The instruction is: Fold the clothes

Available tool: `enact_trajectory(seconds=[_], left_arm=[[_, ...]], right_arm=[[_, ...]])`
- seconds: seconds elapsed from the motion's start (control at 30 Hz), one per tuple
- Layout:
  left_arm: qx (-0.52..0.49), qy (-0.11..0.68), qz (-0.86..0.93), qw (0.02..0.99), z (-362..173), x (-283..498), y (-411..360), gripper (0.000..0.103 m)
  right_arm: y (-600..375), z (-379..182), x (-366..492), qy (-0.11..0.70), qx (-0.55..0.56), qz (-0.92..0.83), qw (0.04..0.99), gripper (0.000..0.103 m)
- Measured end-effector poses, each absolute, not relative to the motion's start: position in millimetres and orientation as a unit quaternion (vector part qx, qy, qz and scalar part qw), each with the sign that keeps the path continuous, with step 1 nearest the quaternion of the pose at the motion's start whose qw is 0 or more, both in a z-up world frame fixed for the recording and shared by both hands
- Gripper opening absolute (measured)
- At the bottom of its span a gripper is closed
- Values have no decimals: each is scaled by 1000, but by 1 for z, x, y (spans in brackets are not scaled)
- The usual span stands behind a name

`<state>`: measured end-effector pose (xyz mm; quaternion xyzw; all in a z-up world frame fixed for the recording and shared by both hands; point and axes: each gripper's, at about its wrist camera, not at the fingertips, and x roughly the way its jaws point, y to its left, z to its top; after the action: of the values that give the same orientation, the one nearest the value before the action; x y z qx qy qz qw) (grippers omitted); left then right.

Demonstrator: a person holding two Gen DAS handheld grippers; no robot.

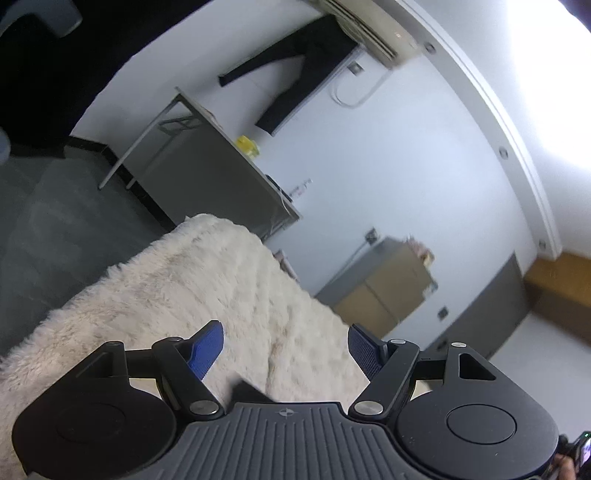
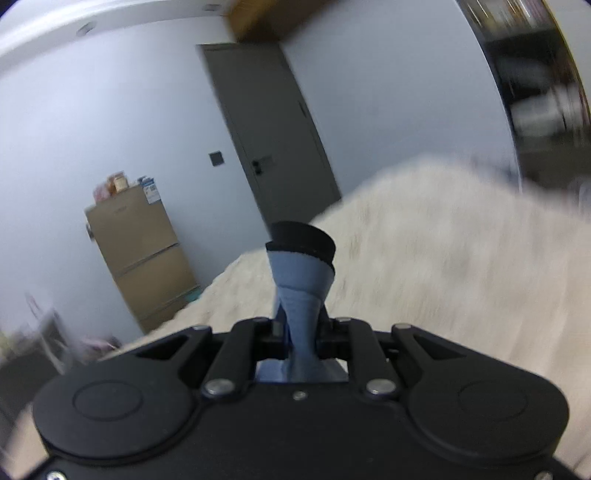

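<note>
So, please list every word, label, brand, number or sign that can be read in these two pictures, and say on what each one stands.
No text can be read in either view.
Sticker on the brown fridge: printed, but too small and blurred to read.
Emblem on the left gripper body: a small round mark, no letters.
Air conditioner: small red display, unreadable.
Packages on top of the fridge: blurred.

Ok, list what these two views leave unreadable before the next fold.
- Blue garment, right wrist view: only the pinched strip with its black cuff shows; the rest is hidden below the right gripper body.
- Fluffy cream blanket, right wrist view: smeared by motion blur.
- Dark scrap, left wrist view: mostly hidden behind the open left gripper body, so I cannot identify it.
- Items on the grey table, left wrist view: too small to identify.
</note>
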<state>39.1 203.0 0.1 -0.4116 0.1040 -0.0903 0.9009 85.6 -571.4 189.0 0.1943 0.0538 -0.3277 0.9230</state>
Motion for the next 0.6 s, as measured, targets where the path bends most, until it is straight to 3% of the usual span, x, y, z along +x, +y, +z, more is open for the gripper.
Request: enact_trajectory(seconds=[0.17, 0.33, 0.53, 0.6], left_arm=[[-392, 107, -95, 909, 7, 38, 201, 80], [-347, 130, -107, 922, 12, 38, 186, 82], [-320, 134, -86, 934, 11, 38, 182, 86], [-318, 133, -82, 935, 9, 37, 183, 87]], right_arm=[[-479, 214, 100, 46, 78, -260, 961, 11], [-341, 194, 118, 70, -41, -143, 986, 11], [-186, 123, 140, 126, -130, 28, 983, 12], [-116, 68, 143, 164, -184, 87, 965, 12]])
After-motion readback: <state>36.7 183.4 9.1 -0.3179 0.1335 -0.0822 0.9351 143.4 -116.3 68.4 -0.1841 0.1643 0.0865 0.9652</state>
